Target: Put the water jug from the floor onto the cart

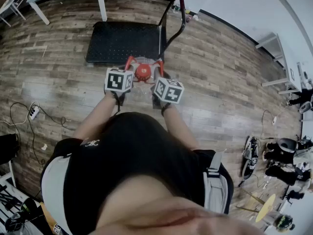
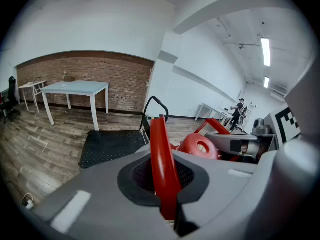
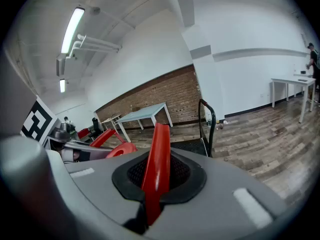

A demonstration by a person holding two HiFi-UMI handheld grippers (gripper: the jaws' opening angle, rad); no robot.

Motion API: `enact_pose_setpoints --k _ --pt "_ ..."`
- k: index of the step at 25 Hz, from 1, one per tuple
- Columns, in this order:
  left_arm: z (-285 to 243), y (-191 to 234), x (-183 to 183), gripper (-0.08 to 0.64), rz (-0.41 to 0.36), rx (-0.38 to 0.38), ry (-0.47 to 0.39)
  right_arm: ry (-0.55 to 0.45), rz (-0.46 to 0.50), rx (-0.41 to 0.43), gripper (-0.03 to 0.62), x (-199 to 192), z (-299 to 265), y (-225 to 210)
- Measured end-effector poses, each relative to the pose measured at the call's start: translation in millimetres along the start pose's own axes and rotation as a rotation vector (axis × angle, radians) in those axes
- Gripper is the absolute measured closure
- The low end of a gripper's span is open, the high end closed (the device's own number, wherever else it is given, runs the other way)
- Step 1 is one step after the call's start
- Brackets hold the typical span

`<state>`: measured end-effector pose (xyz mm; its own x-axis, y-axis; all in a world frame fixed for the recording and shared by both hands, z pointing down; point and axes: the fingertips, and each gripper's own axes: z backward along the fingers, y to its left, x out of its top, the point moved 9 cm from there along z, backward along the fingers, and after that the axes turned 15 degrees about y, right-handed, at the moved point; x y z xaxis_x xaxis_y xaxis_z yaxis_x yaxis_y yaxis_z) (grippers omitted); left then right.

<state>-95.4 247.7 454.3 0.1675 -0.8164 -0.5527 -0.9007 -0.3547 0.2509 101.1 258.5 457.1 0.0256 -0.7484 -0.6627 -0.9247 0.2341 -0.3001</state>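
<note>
Water jug (image 1: 143,72), red cap and handles, upright, just before black platform cart (image 1: 124,42)

Black short-sleeved top (image 1: 137,151) with a small white emblem (image 1: 91,143), grey harness straps (image 1: 214,177) at lower right. Left gripper (image 2: 165,184) and right gripper (image 3: 152,184): grey shells, black-padded jaws, black-and-white marker cubes (image 1: 119,80).

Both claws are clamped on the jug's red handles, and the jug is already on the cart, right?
Not quite. The left claw and right claw do clamp the red handles, but the jug is not on the cart. The head view shows it held short of the cart.
</note>
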Motion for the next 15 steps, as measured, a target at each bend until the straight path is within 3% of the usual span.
enact_pose_setpoints --k 15 --pt "5.0 44.4 -9.5 0.558 0.011 -0.024 0.02 -0.005 -0.047 0.015 0.56 -6.4 -23.8 37.1"
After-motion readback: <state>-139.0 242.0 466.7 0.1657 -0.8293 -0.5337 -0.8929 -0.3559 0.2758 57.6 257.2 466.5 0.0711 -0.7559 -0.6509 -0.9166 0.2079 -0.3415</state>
